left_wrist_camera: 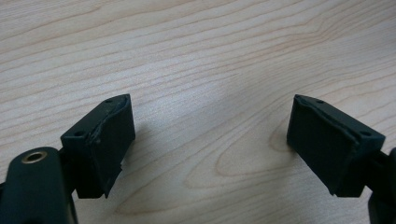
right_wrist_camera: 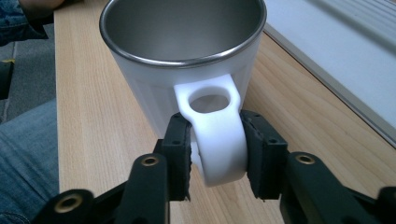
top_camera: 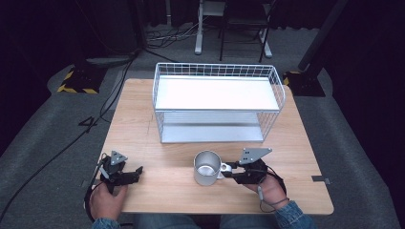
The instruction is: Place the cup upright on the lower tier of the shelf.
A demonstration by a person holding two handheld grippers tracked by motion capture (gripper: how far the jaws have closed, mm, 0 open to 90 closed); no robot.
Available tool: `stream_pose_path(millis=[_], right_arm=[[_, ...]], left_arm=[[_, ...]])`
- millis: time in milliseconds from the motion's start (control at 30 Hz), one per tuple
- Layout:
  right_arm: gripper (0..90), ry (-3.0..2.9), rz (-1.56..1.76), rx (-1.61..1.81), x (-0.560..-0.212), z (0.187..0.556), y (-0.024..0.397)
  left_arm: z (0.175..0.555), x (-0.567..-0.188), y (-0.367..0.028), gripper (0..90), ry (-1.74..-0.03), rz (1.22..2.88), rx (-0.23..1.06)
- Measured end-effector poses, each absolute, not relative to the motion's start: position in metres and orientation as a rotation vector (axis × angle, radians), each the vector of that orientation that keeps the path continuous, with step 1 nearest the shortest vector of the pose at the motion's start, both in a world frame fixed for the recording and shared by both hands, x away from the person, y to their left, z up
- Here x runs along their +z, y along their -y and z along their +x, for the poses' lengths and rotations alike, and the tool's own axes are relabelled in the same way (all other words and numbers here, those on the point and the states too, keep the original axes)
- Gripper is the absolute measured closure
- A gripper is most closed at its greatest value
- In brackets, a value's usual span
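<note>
White steel-lined mug [top_camera: 207,168] stands just before the white wire two-tier shelf [top_camera: 217,102], its handle clamped by the right gripper [right_wrist_camera: 217,151]; shelving presumably remains. Left gripper [left_wrist_camera: 210,135] gapes wide, empty.

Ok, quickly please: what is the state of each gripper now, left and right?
Left gripper: open, nothing between its jaws, only bare table below.
Right gripper: closed on the handle of the mug.
</note>
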State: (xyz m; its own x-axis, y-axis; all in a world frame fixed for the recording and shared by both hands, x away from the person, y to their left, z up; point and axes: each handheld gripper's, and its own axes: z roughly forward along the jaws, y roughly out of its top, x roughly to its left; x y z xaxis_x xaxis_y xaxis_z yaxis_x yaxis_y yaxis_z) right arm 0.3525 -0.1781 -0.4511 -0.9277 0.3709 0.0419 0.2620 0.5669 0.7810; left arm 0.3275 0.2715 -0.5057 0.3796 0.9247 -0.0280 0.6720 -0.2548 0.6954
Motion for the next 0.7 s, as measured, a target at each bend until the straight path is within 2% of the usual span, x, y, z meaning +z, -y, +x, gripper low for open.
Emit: stream_pose_path(millis=[400,700], right_arm=[[71.0,-2.648,0.472,1.286,-0.4485,0.3474,0.1756],[71.6,-2.587,0.470,1.302,-0.4424,0.3441,0.1745]], left_arm=[[0.3274,-0.5056,-0.2714,15.5,-1.370,2.016,0.520],[0.3275,-0.5056,-0.2715,15.5,-1.369,2.017,0.521]])
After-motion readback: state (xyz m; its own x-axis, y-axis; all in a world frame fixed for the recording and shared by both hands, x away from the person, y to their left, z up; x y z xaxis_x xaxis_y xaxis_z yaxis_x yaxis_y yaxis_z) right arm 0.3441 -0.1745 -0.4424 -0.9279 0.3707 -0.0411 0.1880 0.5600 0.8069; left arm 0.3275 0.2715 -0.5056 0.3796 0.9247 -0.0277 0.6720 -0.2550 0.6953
